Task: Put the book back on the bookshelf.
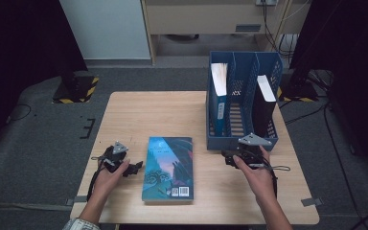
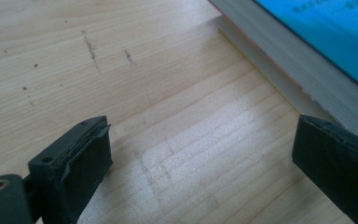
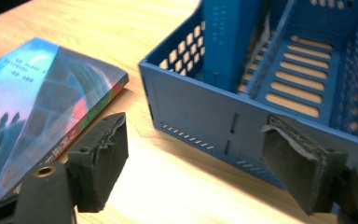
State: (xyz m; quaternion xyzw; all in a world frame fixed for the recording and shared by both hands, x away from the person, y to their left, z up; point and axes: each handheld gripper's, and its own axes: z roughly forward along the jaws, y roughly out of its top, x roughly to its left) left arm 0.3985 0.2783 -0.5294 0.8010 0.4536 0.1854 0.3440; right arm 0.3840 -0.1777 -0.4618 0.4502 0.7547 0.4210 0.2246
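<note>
Left gripper sits low on the desk at about 7 o'clock, jaws spread wide with bare wood between them, nothing held. In the left gripper view its far jaw is just beside the page edge of the book; contact cannot be told. Right gripper at about 4 o'clock, held in the right hand, jaws apart and empty. In the right gripper view the gap between the pads frames the front wall of the blue file rack, not touching it.

Book lies flat, cover up, barcode end toward the person, between the two grippers at about 6 o'clock, near the front edge of the desk. Its right edge is near the rack's front left corner, apart from it.

Blue file rack stands at about 2 o'clock on the desk, open top, with dividers. One upright book is in its left slot, a dark book in its right slot, middle slot between them.

Beyond the desk: grey floor.
</note>
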